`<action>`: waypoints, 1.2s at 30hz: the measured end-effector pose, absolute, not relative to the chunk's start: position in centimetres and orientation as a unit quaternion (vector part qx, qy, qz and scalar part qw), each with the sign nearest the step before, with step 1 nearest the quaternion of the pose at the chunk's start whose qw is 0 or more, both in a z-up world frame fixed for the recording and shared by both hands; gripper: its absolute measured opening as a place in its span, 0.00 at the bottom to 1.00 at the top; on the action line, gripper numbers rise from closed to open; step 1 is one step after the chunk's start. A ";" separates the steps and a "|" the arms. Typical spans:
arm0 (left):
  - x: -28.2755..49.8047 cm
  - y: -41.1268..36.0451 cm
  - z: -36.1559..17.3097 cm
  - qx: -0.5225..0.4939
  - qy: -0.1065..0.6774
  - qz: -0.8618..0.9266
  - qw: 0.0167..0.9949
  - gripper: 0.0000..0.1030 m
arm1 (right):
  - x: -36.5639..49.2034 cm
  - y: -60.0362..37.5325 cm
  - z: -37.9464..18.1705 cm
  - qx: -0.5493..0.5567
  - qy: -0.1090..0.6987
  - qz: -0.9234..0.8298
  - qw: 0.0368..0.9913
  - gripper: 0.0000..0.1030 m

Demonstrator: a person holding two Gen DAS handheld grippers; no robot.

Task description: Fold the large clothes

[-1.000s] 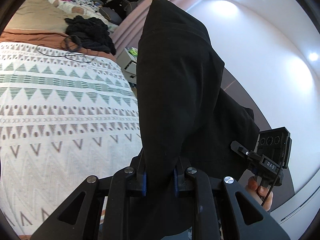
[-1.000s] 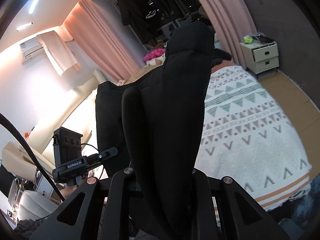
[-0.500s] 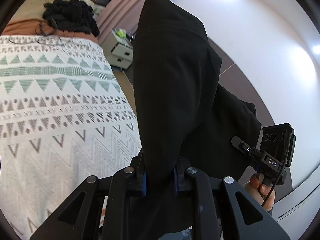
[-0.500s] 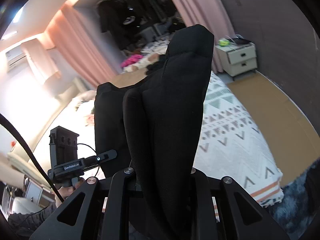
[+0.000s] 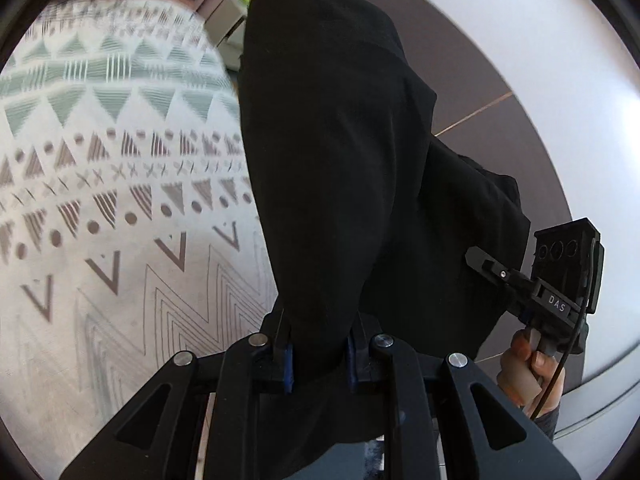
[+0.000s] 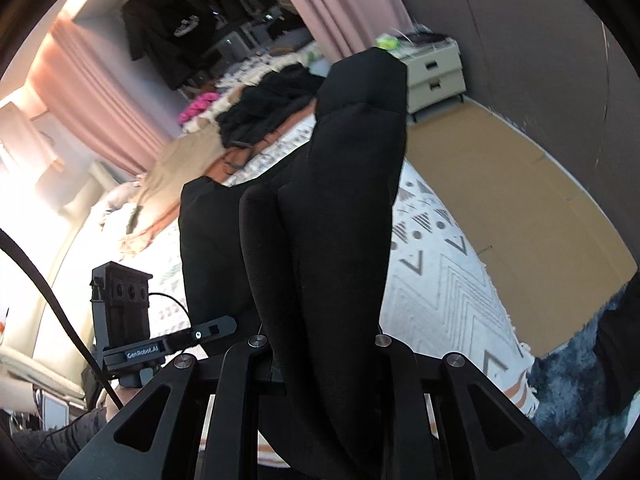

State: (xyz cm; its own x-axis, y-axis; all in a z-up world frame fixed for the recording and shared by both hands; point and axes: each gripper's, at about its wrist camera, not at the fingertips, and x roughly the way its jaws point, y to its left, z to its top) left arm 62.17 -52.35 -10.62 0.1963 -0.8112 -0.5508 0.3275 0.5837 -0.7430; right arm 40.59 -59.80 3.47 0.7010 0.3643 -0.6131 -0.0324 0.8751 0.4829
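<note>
A large black garment (image 5: 340, 152) hangs stretched between both grippers, held up above the bed. My left gripper (image 5: 319, 354) is shut on one edge of it; its fingertips are hidden by the cloth. My right gripper (image 6: 324, 356) is shut on the other edge of the black garment (image 6: 340, 208), which is bunched in thick folds between the jaws. The right gripper also shows in the left wrist view (image 5: 492, 266), and the left gripper in the right wrist view (image 6: 212, 328).
A bed with a white patterned blanket (image 5: 100, 200) lies below, also in the right wrist view (image 6: 440, 272). A pile of dark clothes (image 6: 268, 108) sits at its far end. A bedside cabinet (image 6: 434, 76) stands by the wall, beside brown floor (image 6: 520, 184) and a blue shaggy rug (image 6: 580, 380).
Both grippers have tilted down toward the bed with the garment still held. The blanket now fills more of each view, and the ceiling has dropped out.
</note>
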 end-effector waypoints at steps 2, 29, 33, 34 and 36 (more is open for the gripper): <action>64.1 -52.9 -12.2 -0.241 0.512 -0.386 0.729 0.19 | 42.3 -59.7 1.9 0.231 0.384 0.100 0.888 0.15; 68.7 -54.6 -20.9 -0.224 0.581 -0.353 0.699 0.65 | 44.4 -58.6 2.2 0.212 0.413 -0.102 0.880 0.84; 66.6 -54.1 -20.8 -0.217 0.584 -0.350 0.700 0.65 | 35.9 -59.4 1.5 0.249 0.390 -0.121 0.878 0.84; 65.9 -53.9 -20.7 -0.213 0.583 -0.348 0.702 0.65 | 33.6 -60.1 0.7 0.256 0.383 -0.123 0.879 0.84; 64.9 -53.9 -20.5 -0.200 0.583 -0.346 0.707 0.65 | 30.5 -59.8 -0.8 0.282 0.373 -0.122 0.875 0.84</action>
